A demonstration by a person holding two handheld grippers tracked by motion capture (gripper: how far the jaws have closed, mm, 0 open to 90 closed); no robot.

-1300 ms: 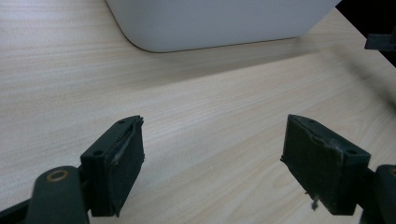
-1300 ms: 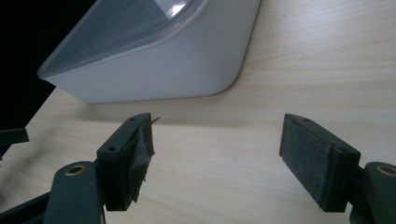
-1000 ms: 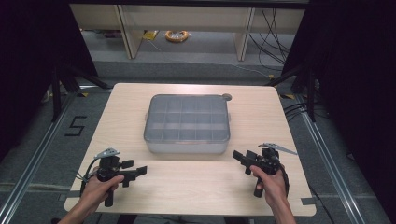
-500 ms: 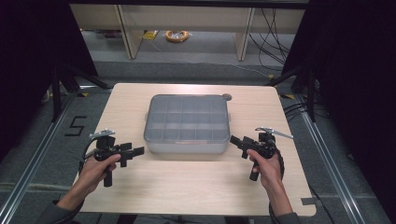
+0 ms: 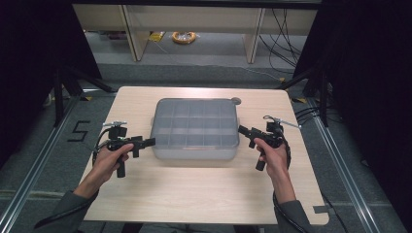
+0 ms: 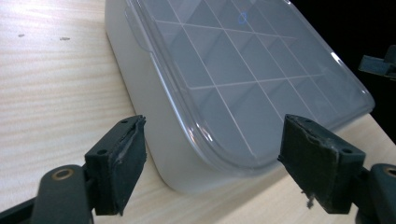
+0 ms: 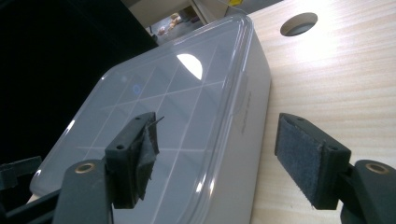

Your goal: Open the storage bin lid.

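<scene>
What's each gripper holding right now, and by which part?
Nothing is held. Left gripper and right gripper both have open jaws, one at each end of the lidded compartment box, pads clear of it.

The left gripper [image 6: 212, 163] has its two black jaws standing wide apart at the bottom of the view, with nothing pressed between the pads, and the near corner of the box [image 6: 154, 116] lies in the gap between them, a little beyond the tips. The box is a translucent grey case with a clear lid [image 6: 243, 70], through which a grid of compartments shows, and it sits on the pale wooden table [image 6: 51, 84]. At the right edge, past the far side of the box, a dark part of the right gripper [image 6: 380, 63] shows against the black background.
</scene>
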